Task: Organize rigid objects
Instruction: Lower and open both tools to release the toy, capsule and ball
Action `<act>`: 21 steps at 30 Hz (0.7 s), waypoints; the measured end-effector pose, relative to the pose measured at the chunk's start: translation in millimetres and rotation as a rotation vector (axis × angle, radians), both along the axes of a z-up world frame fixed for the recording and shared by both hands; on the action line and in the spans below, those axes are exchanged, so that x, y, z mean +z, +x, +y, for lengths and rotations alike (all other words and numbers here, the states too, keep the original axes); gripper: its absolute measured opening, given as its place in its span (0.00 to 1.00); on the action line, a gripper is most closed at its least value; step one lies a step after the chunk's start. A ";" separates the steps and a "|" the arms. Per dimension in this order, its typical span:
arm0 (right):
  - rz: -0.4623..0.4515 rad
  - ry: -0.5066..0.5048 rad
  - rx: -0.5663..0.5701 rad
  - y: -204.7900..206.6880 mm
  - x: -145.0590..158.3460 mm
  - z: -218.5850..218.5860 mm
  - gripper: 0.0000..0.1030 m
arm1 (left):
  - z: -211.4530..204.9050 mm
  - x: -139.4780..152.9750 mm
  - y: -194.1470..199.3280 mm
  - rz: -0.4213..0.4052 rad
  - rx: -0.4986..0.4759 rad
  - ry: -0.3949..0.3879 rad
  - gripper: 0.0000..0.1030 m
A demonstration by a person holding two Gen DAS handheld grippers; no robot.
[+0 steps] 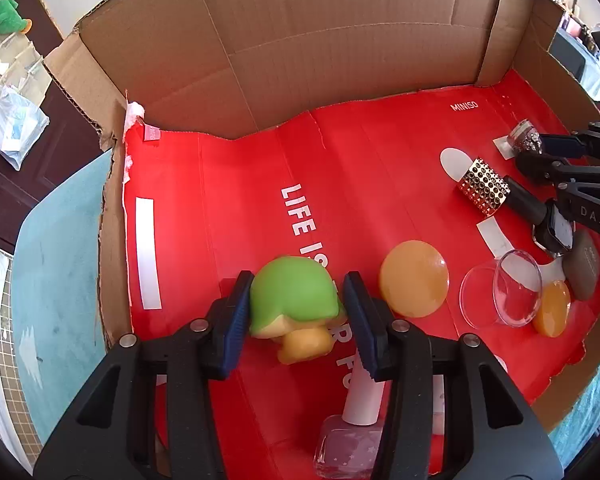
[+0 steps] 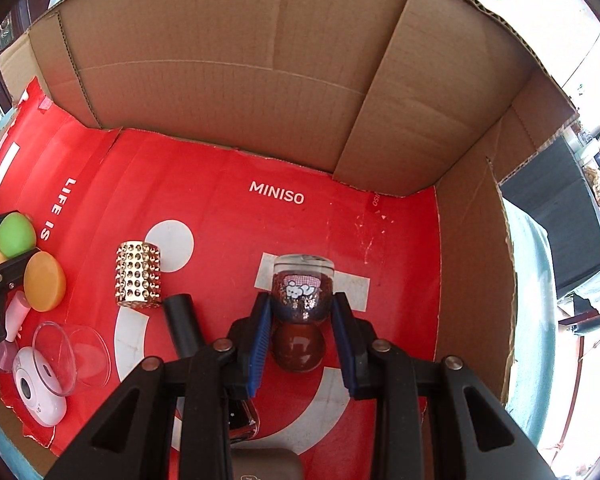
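- Here the left gripper (image 1: 296,312) has its pads against the green toy (image 1: 292,296), seemingly clamped
- The right gripper (image 2: 300,320) brackets the glitter bottle (image 2: 302,292) lying lengthwise between barely parted pads; grip unclear

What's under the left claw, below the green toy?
A pink nail polish bottle with a white cap lies under the left claw, on the red cardboard. The claw's arms cover its sides.

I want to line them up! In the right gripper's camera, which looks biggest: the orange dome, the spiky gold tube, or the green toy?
1. Spiky gold tube and orange dome: look alike.
2. Green toy: smallest, partly hidden.
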State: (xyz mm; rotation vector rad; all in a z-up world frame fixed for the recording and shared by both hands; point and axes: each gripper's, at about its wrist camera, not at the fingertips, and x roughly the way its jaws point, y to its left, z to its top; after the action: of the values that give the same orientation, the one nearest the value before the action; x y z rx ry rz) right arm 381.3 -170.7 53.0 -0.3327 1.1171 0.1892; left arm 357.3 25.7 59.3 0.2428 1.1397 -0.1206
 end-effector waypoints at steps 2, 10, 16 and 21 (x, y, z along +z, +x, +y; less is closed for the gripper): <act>0.001 0.003 -0.001 0.0 -0.5 -0.3 0.32 | 0.7 -0.3 -0.5 -0.002 -0.001 -0.001 0.43; -0.001 0.004 -0.003 0.9 0.5 -1.0 0.31 | 1.0 0.7 -3.8 -0.007 0.002 -0.007 0.43; 0.001 0.007 -0.004 1.8 0.4 -1.8 0.32 | 5.9 3.0 -3.0 -0.007 0.005 -0.027 0.43; 0.005 0.014 -0.009 2.1 0.9 -3.0 0.32 | 12.4 6.2 -3.0 -0.010 0.010 -0.044 0.44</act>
State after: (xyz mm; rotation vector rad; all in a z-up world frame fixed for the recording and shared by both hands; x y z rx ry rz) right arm 383.5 -173.8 53.8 -0.3151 1.1219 0.1900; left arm 354.3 38.1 65.5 0.1983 1.1274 -0.1356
